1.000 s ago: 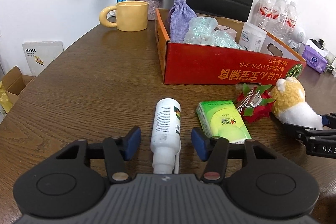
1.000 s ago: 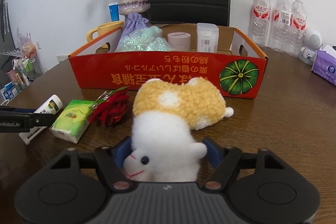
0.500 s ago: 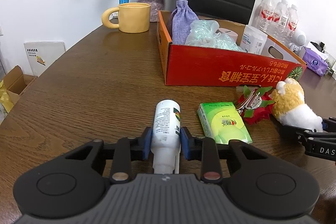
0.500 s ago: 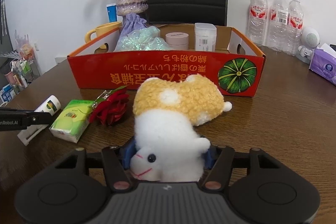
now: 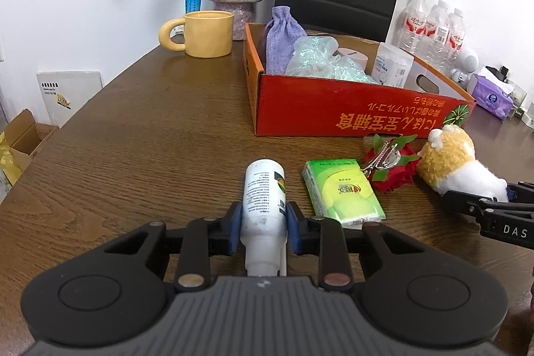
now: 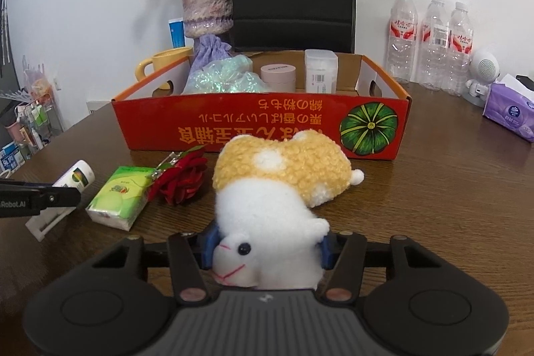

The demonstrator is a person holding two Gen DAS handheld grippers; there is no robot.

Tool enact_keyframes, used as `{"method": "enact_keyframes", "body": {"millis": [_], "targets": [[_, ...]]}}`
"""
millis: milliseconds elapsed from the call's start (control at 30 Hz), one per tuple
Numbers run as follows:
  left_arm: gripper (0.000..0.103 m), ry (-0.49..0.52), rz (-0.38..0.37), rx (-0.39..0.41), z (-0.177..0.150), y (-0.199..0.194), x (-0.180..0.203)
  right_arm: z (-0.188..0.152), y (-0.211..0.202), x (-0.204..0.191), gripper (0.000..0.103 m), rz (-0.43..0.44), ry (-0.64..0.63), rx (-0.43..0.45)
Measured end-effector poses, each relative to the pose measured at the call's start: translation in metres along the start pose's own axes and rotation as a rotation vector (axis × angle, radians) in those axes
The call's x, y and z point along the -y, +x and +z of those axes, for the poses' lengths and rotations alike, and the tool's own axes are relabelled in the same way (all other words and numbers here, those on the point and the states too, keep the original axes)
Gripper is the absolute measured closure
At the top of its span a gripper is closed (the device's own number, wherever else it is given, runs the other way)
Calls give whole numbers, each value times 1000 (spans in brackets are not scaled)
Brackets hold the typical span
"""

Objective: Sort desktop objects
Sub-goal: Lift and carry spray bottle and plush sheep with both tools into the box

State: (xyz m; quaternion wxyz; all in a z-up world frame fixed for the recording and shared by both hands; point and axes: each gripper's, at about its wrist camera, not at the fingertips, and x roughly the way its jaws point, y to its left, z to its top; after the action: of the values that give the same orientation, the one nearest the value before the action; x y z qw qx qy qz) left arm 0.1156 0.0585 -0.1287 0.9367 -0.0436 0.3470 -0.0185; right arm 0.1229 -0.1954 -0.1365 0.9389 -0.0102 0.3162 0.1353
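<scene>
While the white bottle [image 5: 264, 204] sits pinched between the blue pads of your left hand-held gripper [image 5: 263, 224], low over the surface [image 5: 140, 135] if not on it, watch the grip: it's on a smooth round body near the cap end, so the bottle could swivel or slide out as you lift. Your right hand-held gripper [image 6: 267, 247] is clamped on the white head end of the plush toy [image 6: 283, 189]; soft stuffing squashes, so the yellow body may droop and catch the red box [image 6: 233, 129] wall on the way in. The box already holds a purple pouch [image 5: 282, 39], crinkly plastic [image 5: 320, 59], a pink jar [image 6: 278, 76] and a clear container [image 6: 321, 70], so free space is tight and a drop may knock them. The green tissue pack [image 5: 342, 189] and red rose clip [image 5: 390, 165] lie on the surface just beside both grasps; a swing could drag them.

Hard to tell: the bottle's cap hides under the gripper body, the flat white thing beneath it is cut off, and the box floor is mostly hidden.
</scene>
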Motion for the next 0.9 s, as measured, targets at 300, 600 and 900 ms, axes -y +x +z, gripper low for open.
{"method": "enact_keyframes", "body": {"millis": [300,600,900], "targets": [[75,-2,-8,25,-2,-16,1,-2,-22,-3,51,-9,19,62],[75,8,-28,80,-1,-43,7,1,-51,-8,51,-12,6,110],[75,20,-55,148,1,-74,13,8,-84,-23,51,-13,-25,168]]}}
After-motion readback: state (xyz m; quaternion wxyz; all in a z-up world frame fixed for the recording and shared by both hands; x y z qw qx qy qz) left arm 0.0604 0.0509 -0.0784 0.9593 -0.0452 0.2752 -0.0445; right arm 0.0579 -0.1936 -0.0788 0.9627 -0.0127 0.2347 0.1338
